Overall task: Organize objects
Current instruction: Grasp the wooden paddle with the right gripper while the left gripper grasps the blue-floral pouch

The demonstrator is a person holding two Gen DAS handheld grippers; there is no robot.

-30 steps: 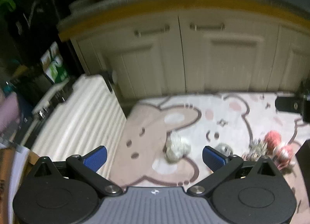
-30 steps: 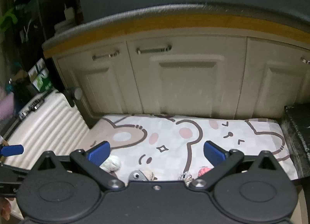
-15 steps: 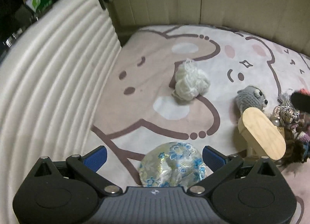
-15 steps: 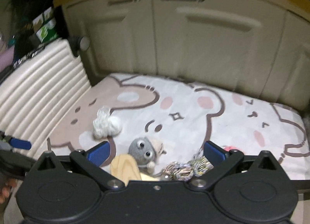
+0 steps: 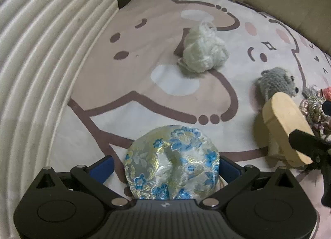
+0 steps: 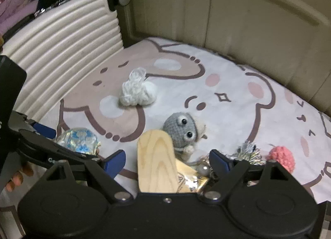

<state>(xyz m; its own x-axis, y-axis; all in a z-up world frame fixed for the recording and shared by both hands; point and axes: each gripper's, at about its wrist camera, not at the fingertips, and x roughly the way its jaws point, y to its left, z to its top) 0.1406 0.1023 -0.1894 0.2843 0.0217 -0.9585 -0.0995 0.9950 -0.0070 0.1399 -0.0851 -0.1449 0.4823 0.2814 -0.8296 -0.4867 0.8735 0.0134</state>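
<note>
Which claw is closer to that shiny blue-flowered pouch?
Left. The left claw straddles the flowered pouch, one finger on each side. The right claw sits off to the side, around the wooden block.

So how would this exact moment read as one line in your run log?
left tongs: open, astride floral pouch | right tongs: open, just been closing, astride wooden block | nothing lifted off bear blanket
</note>
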